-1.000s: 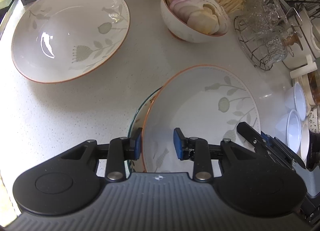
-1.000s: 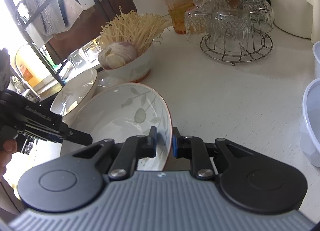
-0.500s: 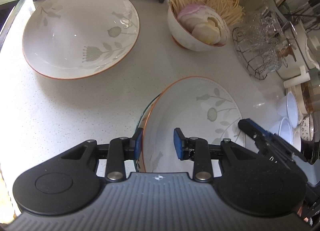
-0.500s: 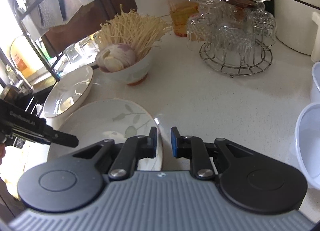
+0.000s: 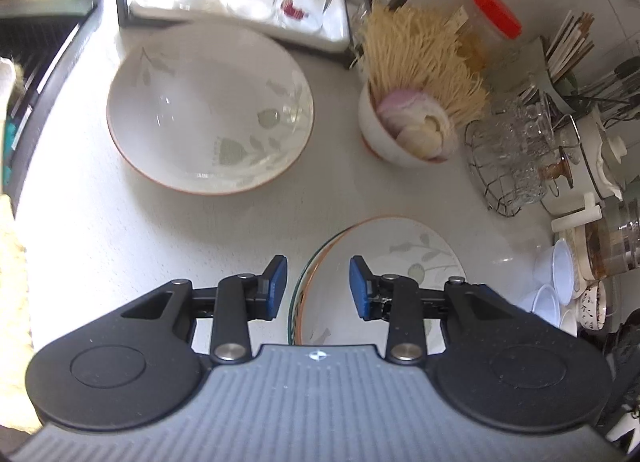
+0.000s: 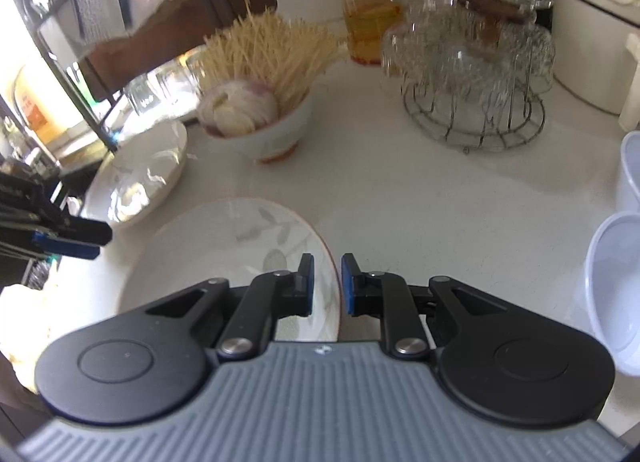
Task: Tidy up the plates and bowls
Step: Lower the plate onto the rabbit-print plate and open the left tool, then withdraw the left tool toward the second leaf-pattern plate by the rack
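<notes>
A white floral plate (image 5: 394, 258) with an orange rim lies on a glass plate (image 5: 298, 294) on the counter, also in the right wrist view (image 6: 224, 254). My left gripper (image 5: 318, 288) is open above its left rim, jaws apart on either side of the edge without touching. My right gripper (image 6: 327, 282) is open, jaws straddling the plate's right rim with a small gap. A large floral bowl (image 5: 208, 114) sits at the back left; it also shows in the right wrist view (image 6: 140, 174). The left gripper's fingers (image 6: 68, 236) show at the right view's left edge.
A small bowl (image 5: 400, 134) of sliced onion and enoki mushrooms stands behind the plate. A wire rack of glasses (image 6: 472, 94), a red-lidded jar (image 6: 366, 2) and white plastic cups (image 6: 616, 286) stand to the right. A dish rack (image 5: 240, 2) stands behind the large bowl.
The floral plate, held tilted by my right gripper, now lies flat on the glass plate. Both grippers have opened wider and lifted back from it.
</notes>
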The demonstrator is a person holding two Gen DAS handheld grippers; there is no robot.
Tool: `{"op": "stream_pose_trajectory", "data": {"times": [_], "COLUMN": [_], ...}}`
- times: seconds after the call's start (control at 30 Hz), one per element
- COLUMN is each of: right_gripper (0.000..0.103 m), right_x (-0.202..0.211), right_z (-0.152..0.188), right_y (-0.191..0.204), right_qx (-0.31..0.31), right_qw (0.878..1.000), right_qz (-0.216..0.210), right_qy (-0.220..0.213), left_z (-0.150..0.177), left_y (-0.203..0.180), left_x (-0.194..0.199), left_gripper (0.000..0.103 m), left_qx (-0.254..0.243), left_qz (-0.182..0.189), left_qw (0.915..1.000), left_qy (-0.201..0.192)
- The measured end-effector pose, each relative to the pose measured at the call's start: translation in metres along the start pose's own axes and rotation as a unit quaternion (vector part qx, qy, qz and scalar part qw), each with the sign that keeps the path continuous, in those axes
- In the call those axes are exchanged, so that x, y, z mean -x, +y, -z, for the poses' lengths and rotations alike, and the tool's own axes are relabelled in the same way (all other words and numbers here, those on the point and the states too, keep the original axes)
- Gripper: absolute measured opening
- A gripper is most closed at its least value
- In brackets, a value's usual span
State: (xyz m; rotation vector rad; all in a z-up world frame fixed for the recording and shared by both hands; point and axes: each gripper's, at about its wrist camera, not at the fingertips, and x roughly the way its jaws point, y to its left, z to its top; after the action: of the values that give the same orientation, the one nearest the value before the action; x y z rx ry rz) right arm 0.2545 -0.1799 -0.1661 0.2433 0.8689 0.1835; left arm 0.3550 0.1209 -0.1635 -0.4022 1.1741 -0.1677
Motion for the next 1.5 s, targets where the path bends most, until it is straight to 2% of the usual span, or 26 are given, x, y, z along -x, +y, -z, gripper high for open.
{"op": "stream_pose_trajectory", "data": {"times": [0.1, 0.43, 0.63, 0.97, 1.07, 1.2, 1.3, 1.5], "right_gripper": [0.018, 0.018, 0.018, 0.018, 0.018, 0.018, 0.018, 0.018], "right_x": [0.020, 0.091, 0.120, 0.147, 0.150, 0.152, 0.148, 0.138], "right_z": [-0.011, -0.048, -0.050, -0.032, -0.028, -0.021, -0.015, -0.004], "right_y": [0.004, 0.022, 0.036, 0.052, 0.057, 0.061, 0.063, 0.069], "right_qx": [-0.003, 0.003, 0.014, 0.043, 0.053, 0.064, 0.061, 0.061], "right_qw": [1.000, 0.994, 0.991, 0.989, 0.989, 0.989, 0.990, 0.992], "right_qz": [-0.015, -0.061, -0.075, -0.088, -0.091, -0.091, -0.097, -0.100], "right_qy": [-0.020, -0.095, -0.114, -0.108, -0.105, -0.098, -0.077, -0.054], "left_z": [-0.003, 0.003, 0.020, 0.059, 0.066, 0.078, 0.086, 0.095], "left_y": [-0.009, -0.051, -0.066, -0.074, -0.066, -0.059, -0.052, -0.036], "left_x": [0.013, 0.074, 0.109, 0.142, 0.146, 0.151, 0.153, 0.148], "left_gripper": [0.039, 0.039, 0.039, 0.041, 0.041, 0.041, 0.042, 0.044], "left_qx": [-0.004, -0.062, -0.084, -0.124, -0.114, -0.106, -0.091, -0.072], "left_qz": [-0.003, -0.008, -0.013, -0.054, -0.053, -0.073, -0.074, -0.085], "left_qw": [0.9999, 0.9948, 0.9897, 0.9781, 0.9791, 0.9776, 0.9787, 0.9822], "left_qy": [-0.014, -0.080, -0.115, -0.158, -0.160, -0.167, -0.169, -0.151]}}
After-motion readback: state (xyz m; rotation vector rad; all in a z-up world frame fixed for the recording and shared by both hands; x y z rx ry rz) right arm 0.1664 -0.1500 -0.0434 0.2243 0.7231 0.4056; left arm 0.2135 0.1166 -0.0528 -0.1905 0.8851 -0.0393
